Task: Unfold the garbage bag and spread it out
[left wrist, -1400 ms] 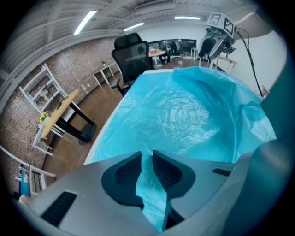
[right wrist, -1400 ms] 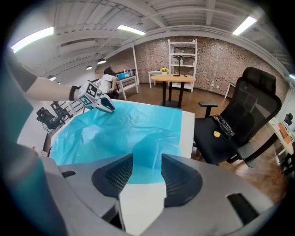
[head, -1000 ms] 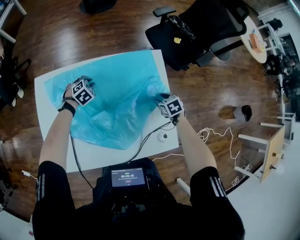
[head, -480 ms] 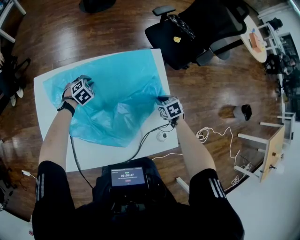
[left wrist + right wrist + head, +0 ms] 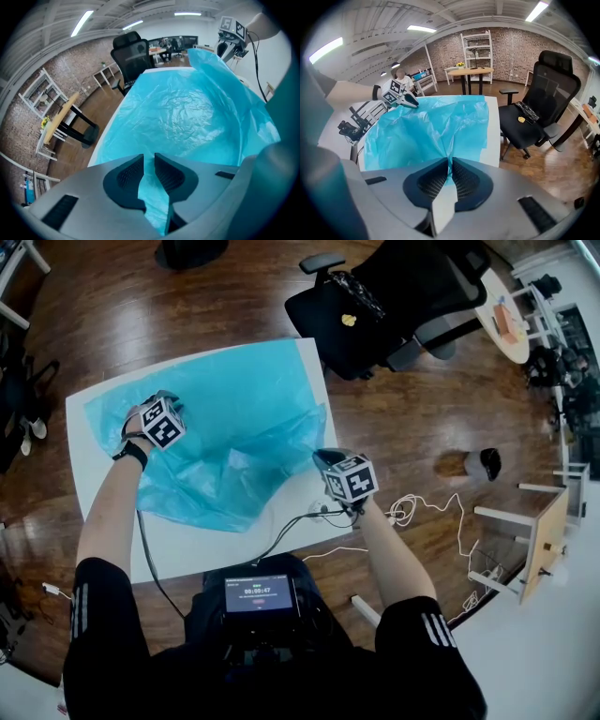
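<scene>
Logged right gripper (image 5: 450,165) as having just closed: jaws brought together on a thin fold of the blue garbage bag (image 5: 234,418), pads pressing on the film. Read left gripper (image 5: 149,163) as likewise clamped on bag film, with a strip of it running down between narrow-set jaws. Placed the bag across the white table (image 5: 187,554) at frame centre in the head view, flat along the table's upper right, rumpled in the near half and ending in a loose point at lower centre.

Took the fresh right-side pinch as securing both sides, enough to begin pulling apart. Judged the spread roughly half done, with creases left in the lower half.

Compared with the head view a second ago:
- Found the right gripper then at the bag's right edge, over the table. Found it now lower and further right in frame, by the table's lower-right corner, with the bag's right edge lifted into a ridge trailing after it.
- Saw the film between the two grippers drawn tighter than before.
- Found left gripper unmoved at left centre, grip unchanged.
- Noted the bag's lower point shifted slightly left and up.

Suspected a risk of tearing or slipping the thin film if pulled hard against the left anchor
</scene>
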`<state>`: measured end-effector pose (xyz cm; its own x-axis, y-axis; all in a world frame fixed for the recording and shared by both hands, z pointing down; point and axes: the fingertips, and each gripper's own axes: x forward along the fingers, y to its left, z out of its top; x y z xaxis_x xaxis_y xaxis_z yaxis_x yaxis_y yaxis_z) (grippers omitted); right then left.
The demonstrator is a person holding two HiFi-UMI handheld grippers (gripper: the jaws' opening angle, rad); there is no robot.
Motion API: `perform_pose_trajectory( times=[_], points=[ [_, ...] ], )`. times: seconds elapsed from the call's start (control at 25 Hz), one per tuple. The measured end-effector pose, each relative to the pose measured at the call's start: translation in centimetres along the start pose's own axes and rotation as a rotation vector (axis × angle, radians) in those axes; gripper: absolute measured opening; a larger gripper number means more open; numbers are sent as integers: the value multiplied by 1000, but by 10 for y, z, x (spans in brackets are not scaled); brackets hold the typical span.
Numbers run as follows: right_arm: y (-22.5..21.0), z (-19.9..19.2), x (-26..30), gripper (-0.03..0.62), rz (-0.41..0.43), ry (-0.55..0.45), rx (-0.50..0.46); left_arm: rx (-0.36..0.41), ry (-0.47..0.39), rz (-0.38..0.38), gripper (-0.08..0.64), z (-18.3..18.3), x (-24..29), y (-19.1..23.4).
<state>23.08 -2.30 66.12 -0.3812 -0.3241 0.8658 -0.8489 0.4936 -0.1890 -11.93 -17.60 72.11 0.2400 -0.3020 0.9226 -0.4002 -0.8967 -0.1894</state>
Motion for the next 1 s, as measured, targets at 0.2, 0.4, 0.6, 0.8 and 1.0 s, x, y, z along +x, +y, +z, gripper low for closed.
perform_pose_trajectory(
  times=[0.2, 0.4, 0.6, 0.8, 1.0],
  points=[
    [26, -21, -27, 48, 29, 9, -3, 18, 19, 3, 75, 0, 0, 1],
    [34, -56, -38, 48, 52, 36, 43, 34, 37, 11, 65, 0, 2, -1],
    [48, -94, -45, 48, 86, 82, 101, 89, 60, 14, 61, 1, 3, -3],
    [70, -131, -47, 48, 111, 139, 117, 111, 79, 10, 63, 0, 2, -4],
    [88, -159, -42, 48, 139, 190, 133, 125, 89, 13, 60, 1, 4, -3]
  ],
)
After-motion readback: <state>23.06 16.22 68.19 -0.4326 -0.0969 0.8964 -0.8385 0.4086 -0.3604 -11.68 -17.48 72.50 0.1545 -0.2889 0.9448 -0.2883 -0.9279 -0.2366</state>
